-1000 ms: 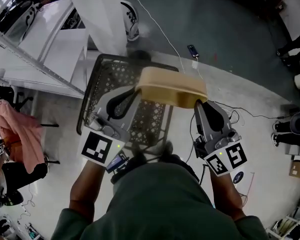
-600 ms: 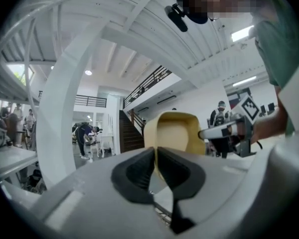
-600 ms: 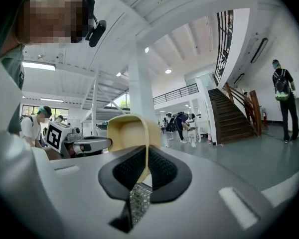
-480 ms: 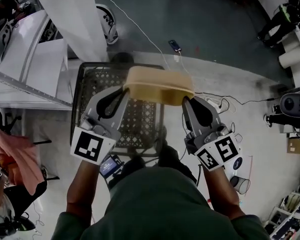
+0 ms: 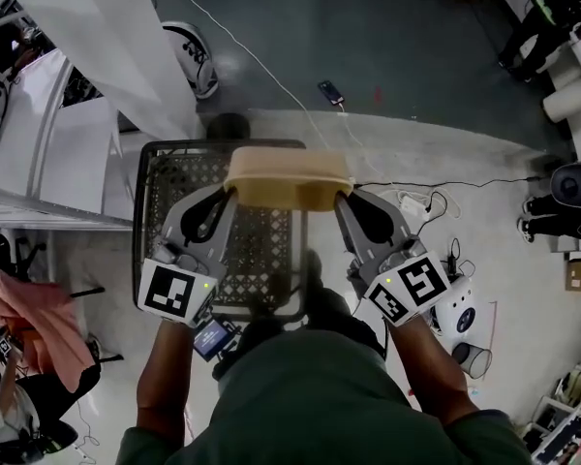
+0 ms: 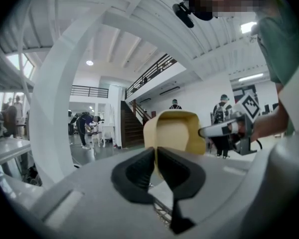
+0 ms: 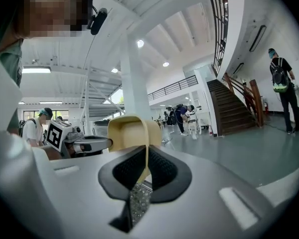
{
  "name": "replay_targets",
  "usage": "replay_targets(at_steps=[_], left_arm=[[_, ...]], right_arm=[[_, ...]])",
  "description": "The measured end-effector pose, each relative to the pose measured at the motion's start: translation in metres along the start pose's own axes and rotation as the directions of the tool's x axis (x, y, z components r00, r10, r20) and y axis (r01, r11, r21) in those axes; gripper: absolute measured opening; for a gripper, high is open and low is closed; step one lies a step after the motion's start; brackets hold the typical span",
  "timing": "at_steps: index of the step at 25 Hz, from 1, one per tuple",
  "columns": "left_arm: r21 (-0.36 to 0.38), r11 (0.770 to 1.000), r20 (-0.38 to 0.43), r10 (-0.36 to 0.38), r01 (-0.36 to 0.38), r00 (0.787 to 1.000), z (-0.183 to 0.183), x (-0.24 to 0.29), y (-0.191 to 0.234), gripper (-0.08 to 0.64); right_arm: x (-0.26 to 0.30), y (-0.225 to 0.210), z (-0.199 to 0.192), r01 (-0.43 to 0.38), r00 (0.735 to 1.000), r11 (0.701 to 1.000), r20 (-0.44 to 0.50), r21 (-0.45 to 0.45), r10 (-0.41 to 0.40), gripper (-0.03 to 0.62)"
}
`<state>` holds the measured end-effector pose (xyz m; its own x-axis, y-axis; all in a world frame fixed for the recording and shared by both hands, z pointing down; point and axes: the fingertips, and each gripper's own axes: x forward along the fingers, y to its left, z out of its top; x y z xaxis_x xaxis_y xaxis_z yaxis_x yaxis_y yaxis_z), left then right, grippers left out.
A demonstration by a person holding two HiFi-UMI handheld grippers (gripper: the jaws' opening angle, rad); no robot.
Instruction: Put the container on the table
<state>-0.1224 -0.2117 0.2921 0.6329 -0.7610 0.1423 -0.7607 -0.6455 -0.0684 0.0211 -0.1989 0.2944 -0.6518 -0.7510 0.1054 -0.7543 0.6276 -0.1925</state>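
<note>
The container (image 5: 289,177) is a pale tan, thin-walled tub with rounded corners and a turned-over rim. It spans the gap between the two grippers. The left gripper (image 6: 155,157) has its jaws pinched tight on the thin wall at one end, and the right gripper (image 7: 147,164) has its jaws clamped the same way on the opposite end. From each pair of jaws the tub juts out ahead of the tips, and a black mesh basket (image 5: 170,168) lies below them.

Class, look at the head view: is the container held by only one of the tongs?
No, the left tongs and the right tongs each clamp one end of the container.
</note>
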Motion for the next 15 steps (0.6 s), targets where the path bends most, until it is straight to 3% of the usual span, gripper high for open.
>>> replay_targets(at_steps=[15], left_arm=[[-0.109,0.994,-0.203,0.003,-0.025,0.979,-0.122,0.112,0.061,0.021]], right_arm=[[0.098,-0.104,-0.094,-0.007,0.985,0.994,-0.169,0.107,0.025,0.018]])
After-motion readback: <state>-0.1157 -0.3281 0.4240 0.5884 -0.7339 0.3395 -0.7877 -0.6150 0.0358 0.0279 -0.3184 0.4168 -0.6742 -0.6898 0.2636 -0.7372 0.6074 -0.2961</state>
